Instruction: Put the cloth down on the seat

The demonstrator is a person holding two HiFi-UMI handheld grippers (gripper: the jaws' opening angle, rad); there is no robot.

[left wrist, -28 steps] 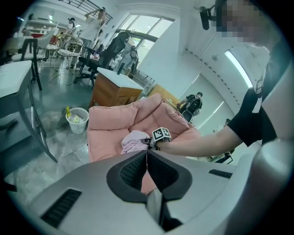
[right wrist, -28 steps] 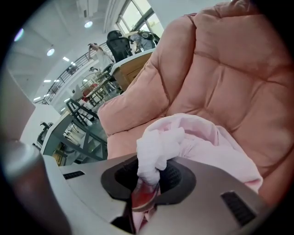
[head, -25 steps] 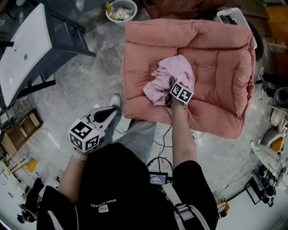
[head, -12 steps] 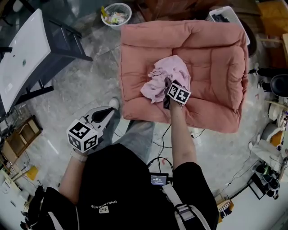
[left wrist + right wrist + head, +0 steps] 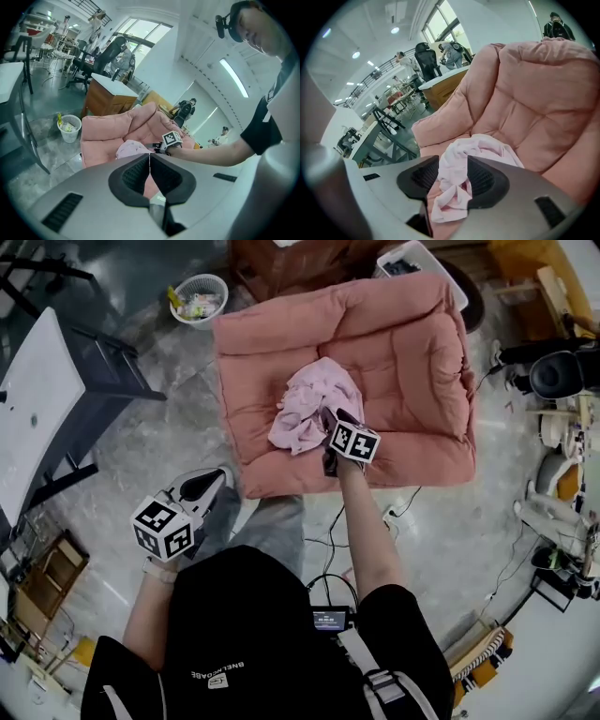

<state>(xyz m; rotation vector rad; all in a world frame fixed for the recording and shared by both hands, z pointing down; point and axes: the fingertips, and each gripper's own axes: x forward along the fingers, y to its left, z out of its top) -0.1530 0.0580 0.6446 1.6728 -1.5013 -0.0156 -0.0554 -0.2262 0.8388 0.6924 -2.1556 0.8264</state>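
A crumpled pale pink cloth [image 5: 305,404] lies on the salmon-pink cushioned seat [image 5: 412,362], near its front left. My right gripper [image 5: 325,416] hovers just above the cloth's near edge. Its jaws have just been opening and now stand wide. In the right gripper view the cloth [image 5: 459,164] shows in the gap between the jaws, but the pads do not press on it; the seat [image 5: 534,103] fills the background. My left gripper [image 5: 211,480] hangs over the floor to the left of the seat, shut and empty. In the left gripper view its jaws meet, with the cloth [image 5: 131,149] and seat [image 5: 101,136] beyond.
A white wire basket [image 5: 199,298] with rubbish stands on the floor behind the seat's left corner. A white-topped table [image 5: 37,418] on a dark frame is at the left. Cables [image 5: 330,540] trail on the floor near my legs. Boxes and gear crowd the right side.
The right gripper's jaws have opened and let go of the cloth, and the gripper has lifted off it. The cloth stays on the seat. The left gripper rose slightly.
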